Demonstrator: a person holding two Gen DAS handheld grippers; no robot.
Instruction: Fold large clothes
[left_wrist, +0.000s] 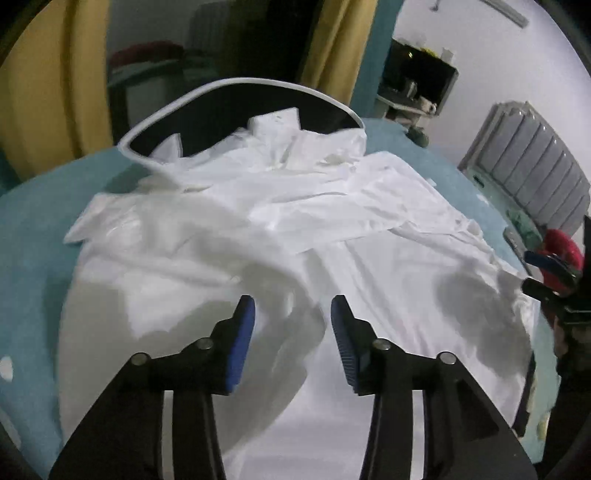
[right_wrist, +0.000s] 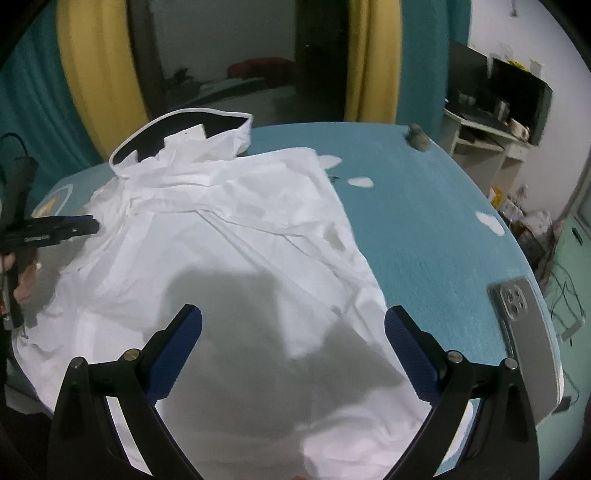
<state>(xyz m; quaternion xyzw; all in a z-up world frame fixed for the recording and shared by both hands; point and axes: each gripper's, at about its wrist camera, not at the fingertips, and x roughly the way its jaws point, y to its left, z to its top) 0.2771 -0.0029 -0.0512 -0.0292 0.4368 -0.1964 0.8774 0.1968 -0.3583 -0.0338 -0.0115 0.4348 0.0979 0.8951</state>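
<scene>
A large white shirt (left_wrist: 332, 229) lies spread on a teal table (left_wrist: 33, 236), its collar end at the far side against a black chair back with a white rim (left_wrist: 236, 99). One sleeve is folded across the body. My left gripper (left_wrist: 293, 317) hovers open over the shirt's near left part, with nothing between its blue pads. In the right wrist view the shirt (right_wrist: 229, 236) fills the middle. My right gripper (right_wrist: 293, 314) stands wide open above its near hem, empty. The left gripper (right_wrist: 88, 225) shows at that view's left edge, and the right gripper (left_wrist: 532, 273) at the left wrist view's right edge.
A phone (right_wrist: 528, 332) lies face down on the table (right_wrist: 424, 221) near its right edge. A small grey object (right_wrist: 417, 138) sits at the far right corner. White patches mark the teal cover. Yellow curtains, a shelf unit and a radiator (left_wrist: 528, 162) stand beyond.
</scene>
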